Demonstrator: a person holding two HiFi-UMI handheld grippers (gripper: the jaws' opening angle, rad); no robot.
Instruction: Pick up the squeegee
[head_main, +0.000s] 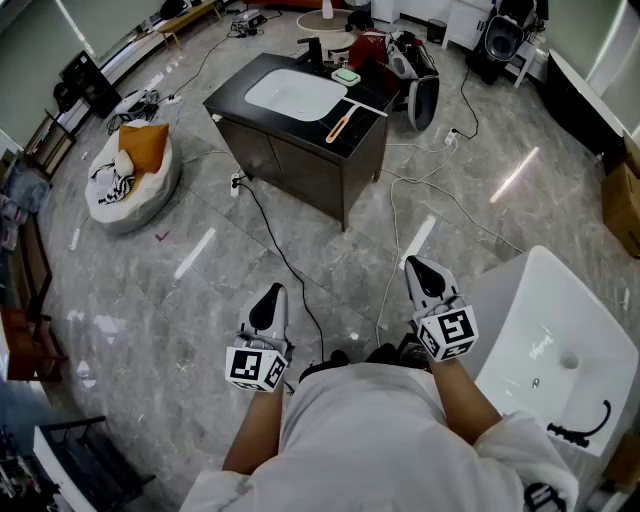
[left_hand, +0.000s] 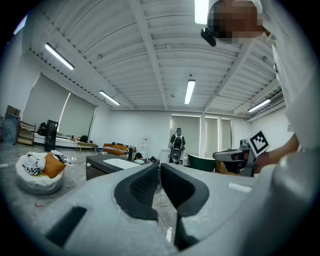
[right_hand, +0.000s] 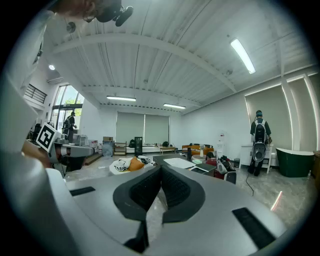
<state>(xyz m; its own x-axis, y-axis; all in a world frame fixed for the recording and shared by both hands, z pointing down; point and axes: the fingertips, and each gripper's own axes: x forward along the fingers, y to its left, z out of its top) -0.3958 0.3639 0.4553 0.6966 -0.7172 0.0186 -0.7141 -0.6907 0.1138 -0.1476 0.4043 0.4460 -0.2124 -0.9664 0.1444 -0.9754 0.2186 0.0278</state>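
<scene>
The squeegee (head_main: 350, 112), with an orange handle and a white blade, lies on the right end of a black sink cabinet (head_main: 262, 133) far ahead across the floor. A white basin (head_main: 295, 94) is set into the cabinet's top. My left gripper (head_main: 271, 293) and right gripper (head_main: 417, 267) are held close to the person's body, both shut and holding nothing. In the left gripper view the left gripper (left_hand: 159, 172) has its jaws together, with the cabinet (left_hand: 100, 166) small in the distance. The right gripper (right_hand: 160, 176) likewise has its jaws together.
A round pet bed with an orange cushion (head_main: 135, 168) lies on the floor at the left. Cables (head_main: 283, 255) run across the marble floor between me and the cabinet. A white bathtub (head_main: 560, 355) stands close at my right. A person with a backpack (left_hand: 176, 145) stands at the back.
</scene>
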